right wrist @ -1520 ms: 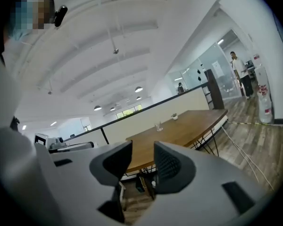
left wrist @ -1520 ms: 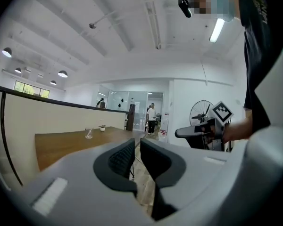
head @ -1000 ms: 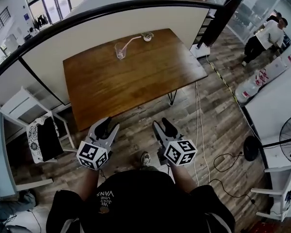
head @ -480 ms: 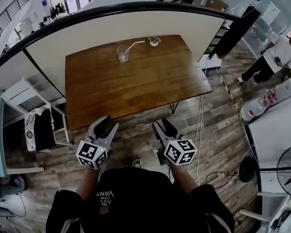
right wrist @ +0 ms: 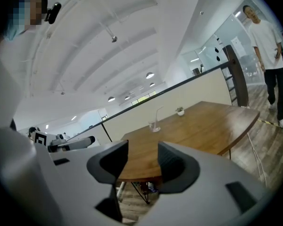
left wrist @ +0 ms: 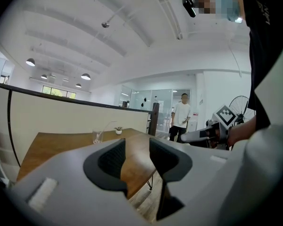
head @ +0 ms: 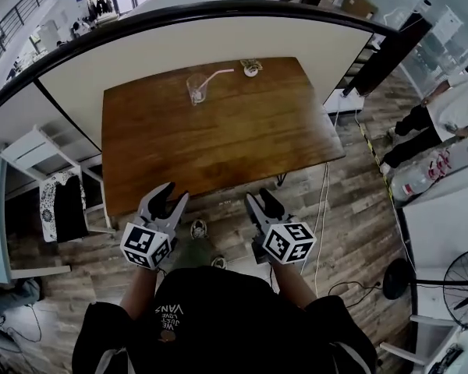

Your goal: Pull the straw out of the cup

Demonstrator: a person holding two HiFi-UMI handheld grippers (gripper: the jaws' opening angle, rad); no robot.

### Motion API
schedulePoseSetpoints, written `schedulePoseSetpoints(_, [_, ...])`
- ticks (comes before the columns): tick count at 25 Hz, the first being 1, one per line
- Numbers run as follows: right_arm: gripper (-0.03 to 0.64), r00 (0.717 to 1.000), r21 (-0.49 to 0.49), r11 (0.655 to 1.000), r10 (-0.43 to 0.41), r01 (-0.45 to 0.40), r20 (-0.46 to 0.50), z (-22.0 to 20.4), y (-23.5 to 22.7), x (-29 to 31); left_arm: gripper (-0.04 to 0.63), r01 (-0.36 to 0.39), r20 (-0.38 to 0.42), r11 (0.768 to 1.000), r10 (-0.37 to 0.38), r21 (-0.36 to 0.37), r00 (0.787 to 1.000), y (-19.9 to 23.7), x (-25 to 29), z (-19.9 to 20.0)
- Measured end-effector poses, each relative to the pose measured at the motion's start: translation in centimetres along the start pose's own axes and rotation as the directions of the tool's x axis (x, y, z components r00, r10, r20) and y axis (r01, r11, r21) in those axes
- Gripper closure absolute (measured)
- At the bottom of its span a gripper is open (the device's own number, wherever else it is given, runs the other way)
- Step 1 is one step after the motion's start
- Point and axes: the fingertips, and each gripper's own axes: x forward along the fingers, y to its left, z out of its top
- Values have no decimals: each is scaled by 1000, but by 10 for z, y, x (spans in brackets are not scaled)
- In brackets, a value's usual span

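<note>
Brown wood fills the middle of the head view: the bench (head: 218, 139) stands ahead of us, against a cream partition (head: 179, 45) topped by a dark rail. Toward its far edge stands the clear cup (head: 195, 90), upright, with the pale pink straw (head: 217, 74) in it, leaning out over the rim to the right. Near the straw's upper end sits a small white plant pot (head: 251, 68), apart from the cup.

We hold the left gripper (head: 174, 195) and the right gripper (head: 259, 199) side by side over the plank floor (head: 335, 209), short of the bench's near edge and well apart from the cup. In the left gripper view its fingers (left wrist: 114, 160) are released, spread apart with nothing between them; the cup shows far off on the bench beyond. In the right gripper view the fingers (right wrist: 174, 166) stand spread likewise, grasping nothing.

A white chair (head: 39, 158) stands at the bench's left. At the far right we see a person in a white shirt (head: 452, 111), and a standing fan (head: 462, 277) at the lower right.
</note>
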Motion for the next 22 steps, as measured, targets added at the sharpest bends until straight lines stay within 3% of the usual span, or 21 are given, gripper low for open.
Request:
schedulePoseSetpoints(11, [454,999,6,999,-53,53,-2,28,-25,51,436,62,-3,998,-62,32,998,48,74,26])
schedulePoseSetpoints(22, [454,995,21,995,-98,98,24,51,-33,120,423,104,-7,993,-104,59,995,109,116,45])
